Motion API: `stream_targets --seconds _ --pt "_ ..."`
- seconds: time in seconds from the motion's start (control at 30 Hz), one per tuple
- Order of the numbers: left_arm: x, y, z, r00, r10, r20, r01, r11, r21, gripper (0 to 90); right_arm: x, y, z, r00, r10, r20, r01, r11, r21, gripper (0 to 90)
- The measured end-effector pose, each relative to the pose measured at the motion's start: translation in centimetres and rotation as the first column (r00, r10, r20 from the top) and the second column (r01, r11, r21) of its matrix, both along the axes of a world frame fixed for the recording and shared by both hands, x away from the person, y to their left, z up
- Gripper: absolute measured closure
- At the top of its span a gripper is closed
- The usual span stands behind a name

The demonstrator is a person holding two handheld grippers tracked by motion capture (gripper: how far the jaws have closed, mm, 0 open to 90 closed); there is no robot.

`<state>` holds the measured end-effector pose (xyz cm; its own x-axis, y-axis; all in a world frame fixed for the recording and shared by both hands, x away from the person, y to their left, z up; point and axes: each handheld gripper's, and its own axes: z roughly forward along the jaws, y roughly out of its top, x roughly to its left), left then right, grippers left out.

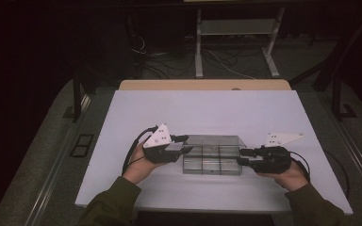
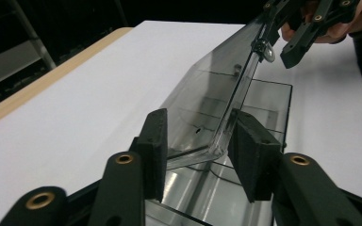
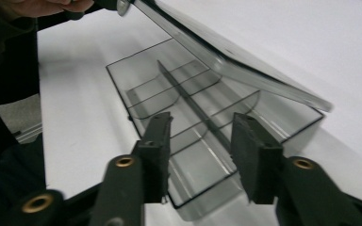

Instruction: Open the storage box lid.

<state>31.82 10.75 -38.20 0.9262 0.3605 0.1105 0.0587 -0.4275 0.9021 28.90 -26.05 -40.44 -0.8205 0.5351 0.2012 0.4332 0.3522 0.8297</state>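
Observation:
A clear plastic compartment box (image 1: pixel 212 165) lies on the white tabletop (image 1: pixel 202 108), with its hinged lid (image 1: pixel 214 140) tilted up. My left gripper (image 1: pixel 185 144) is at the box's left end. In the left gripper view the lid's corner (image 2: pixel 207 141) spans the gap between the pads, so that gripper (image 2: pixel 198 150) is shut on it. At the right end my right gripper (image 1: pixel 241 157) stands open. Its jaws (image 3: pixel 200 141) straddle the end wall of the box (image 3: pixel 169 94) without touching it, under the raised lid (image 3: pixel 226 52). The compartments look empty.
The white board has a wooden strip (image 1: pixel 202 84) along its far edge. Beyond it, on the dark floor, stand frame legs (image 1: pixel 199 52) and loose cables (image 1: pixel 169 61). A person's forearms in olive sleeves (image 1: pixel 113 202) come in from the bottom.

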Motion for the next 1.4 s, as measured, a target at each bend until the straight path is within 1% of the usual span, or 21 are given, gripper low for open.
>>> stream_targets --seconds 0.07,0.1,0.17,0.2,0.27,0.33,0.37,0.4,0.43,0.53,0.63,0.7,0.77,0.8,0.83,0.97,1.2,1.4 --pt "0.1 0.0 0.1 1.0000 -0.001 -0.004 0.001 1.0000 -0.001 60.3 0.1 -0.2 0.0 1.0000 -0.003 0.006 0.003 1.000 0.001 54.4" --pt "0.3 0.1 0.2 1.0000 -0.001 -0.002 0.001 1.0000 0.001 60.9 0.3 -0.6 0.3 0.9998 -0.015 0.013 0.015 1.000 0.006 50.6" --pt "0.4 0.1 0.3 1.0000 0.002 -0.007 -0.002 1.0000 -0.006 61.8 0.5 -1.0 0.6 0.9995 -0.022 0.024 0.022 1.000 0.009 47.2" --pt "0.5 0.1 0.4 1.0000 -0.001 -0.005 0.001 1.0000 -0.002 62.4 0.6 -1.1 0.8 0.9992 -0.027 0.031 0.026 1.000 0.009 45.9" --pt "0.6 0.1 0.4 1.0000 0.000 -0.006 0.000 1.0000 -0.005 63.7 0.7 -1.2 1.0 0.9989 -0.030 0.037 0.029 1.000 0.009 45.6" --pt "1.0 0.1 0.7 1.0000 0.001 -0.007 -0.001 1.0000 -0.006 64.9 1.1 -1.6 1.7 0.9972 -0.040 0.064 0.039 0.999 0.018 44.3" --pt "1.0 0.1 0.7 1.0000 0.001 -0.007 -0.001 1.0000 -0.006 65.5 1.1 -1.6 1.7 0.9972 -0.040 0.064 0.039 0.999 0.018 44.3" --pt "1.1 0.2 0.8 1.0000 0.002 -0.008 -0.002 1.0000 -0.006 65.5 1.3 -1.8 2.0 0.9969 -0.042 0.067 0.040 0.999 0.024 44.3" --pt "1.4 0.2 0.8 0.9999 -0.002 -0.011 0.002 1.0000 -0.010 66.3 1.8 -1.9 2.4 0.9957 -0.043 0.081 0.041 0.999 0.024 44.2" --pt "1.6 0.3 0.9 0.9998 -0.004 -0.020 0.004 0.9999 -0.016 67.4 2.3 -1.9 2.8 0.9949 -0.038 0.094 0.036 0.999 0.029 44.6" --pt "2.1 0.3 1.1 0.9996 -0.005 -0.028 0.004 0.9997 -0.023 68.6 2.8 -1.5 3.0 0.9943 -0.015 0.105 0.013 1.000 0.023 46.4" --pt "2.4 0.4 1.2 0.9997 -0.003 -0.025 0.002 0.9997 -0.025 69.7 3.1 -1.3 3.2 0.9941 -0.004 0.109 0.001 1.000 0.021 48.2" --pt "2.6 0.4 1.3 0.9996 -0.003 -0.028 0.002 0.9996 -0.028 70.6 3.3 -1.0 3.5 0.9926 0.006 0.121 -0.008 1.000 0.021 49.4" --pt "2.6 0.4 1.3 0.9996 -0.003 -0.028 0.002 0.9996 -0.028 71.1 3.3 -1.0 3.5 0.9926 0.006 0.121 -0.008 1.000 0.021 49.4" --pt "2.8 0.4 1.4 0.9995 0.001 -0.032 -0.002 0.9993 -0.038 71.5 3.6 -0.8 3.7 0.9910 0.007 0.134 -0.010 1.000 0.023 50.9" --pt "3.1 0.4 1.5 0.9994 -0.001 -0.035 -0.001 0.9992 -0.041 72.4 4.2 -0.6 4.0 0.9887 0.017 0.149 -0.023 0.999 0.034 55.9" --pt "3.8 0.4 1.8 0.9993 0.004 -0.038 -0.006 0.9990 -0.045 74.0 5.1 -0.2 4.4 0.9863 0.034 0.162 -0.041 0.998 0.040 65.3" --pt "4.3 0.4 2.0 0.9991 0.009 -0.042 -0.011 0.9986 -0.051 74.6 5.7 -0.1 4.7 0.9843 0.034 0.173 -0.042 0.998 0.040 68.4"
